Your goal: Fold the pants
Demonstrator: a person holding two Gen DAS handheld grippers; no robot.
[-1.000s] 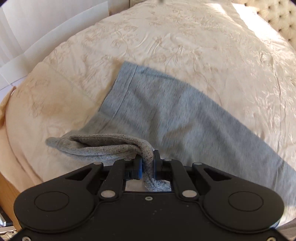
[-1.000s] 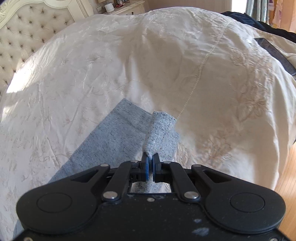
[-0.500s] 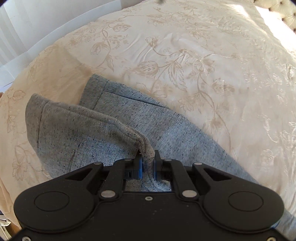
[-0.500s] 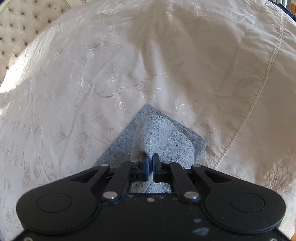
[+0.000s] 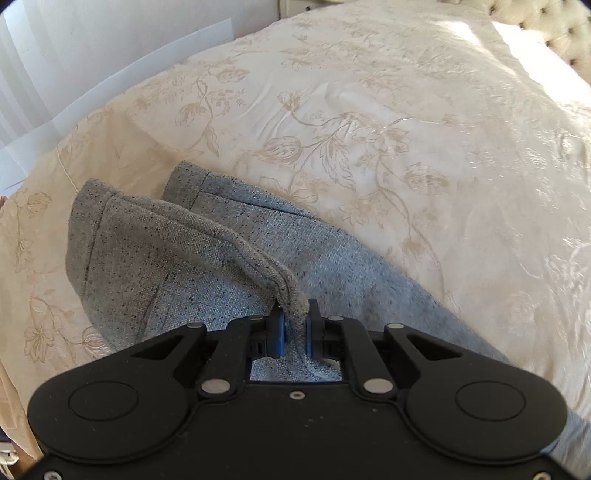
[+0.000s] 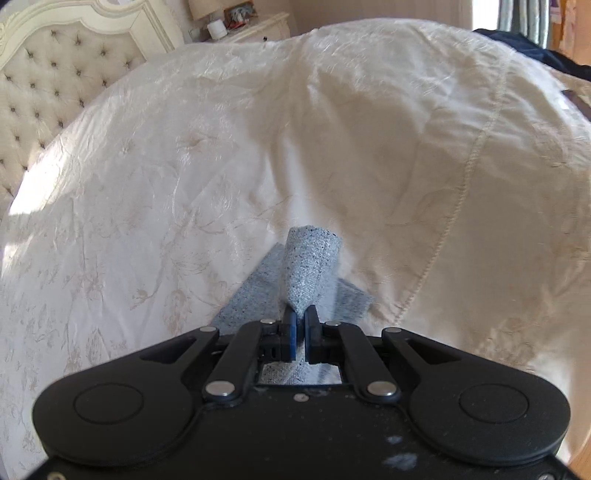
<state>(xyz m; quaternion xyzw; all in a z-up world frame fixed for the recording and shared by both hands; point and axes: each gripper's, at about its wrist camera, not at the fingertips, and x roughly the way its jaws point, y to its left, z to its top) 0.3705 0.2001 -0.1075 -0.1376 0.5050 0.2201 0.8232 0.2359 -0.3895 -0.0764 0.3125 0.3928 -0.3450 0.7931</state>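
Grey speckled pants (image 5: 229,258) lie on a cream embroidered bedspread (image 5: 406,129). My left gripper (image 5: 294,317) is shut on a pinched fold of the pants' upper layer, which drapes to the left over the lower layer with its hem edge showing. In the right wrist view my right gripper (image 6: 300,325) is shut on another raised fold of the same pants (image 6: 310,266), which stands up as a small cone above the flat layer beneath. The rest of the pants is hidden behind both grippers.
A tufted cream headboard (image 6: 55,92) stands at the far left of the right wrist view, with a nightstand (image 6: 255,29) behind it. Dark cloth (image 6: 554,55) lies at the bed's far right. A white wall (image 5: 92,55) runs beyond the bed's left edge.
Both grippers have carried their held folds across the pants, so the upper layer now lies over the lower one. The right wrist view has tilted up and shows the headboard again.
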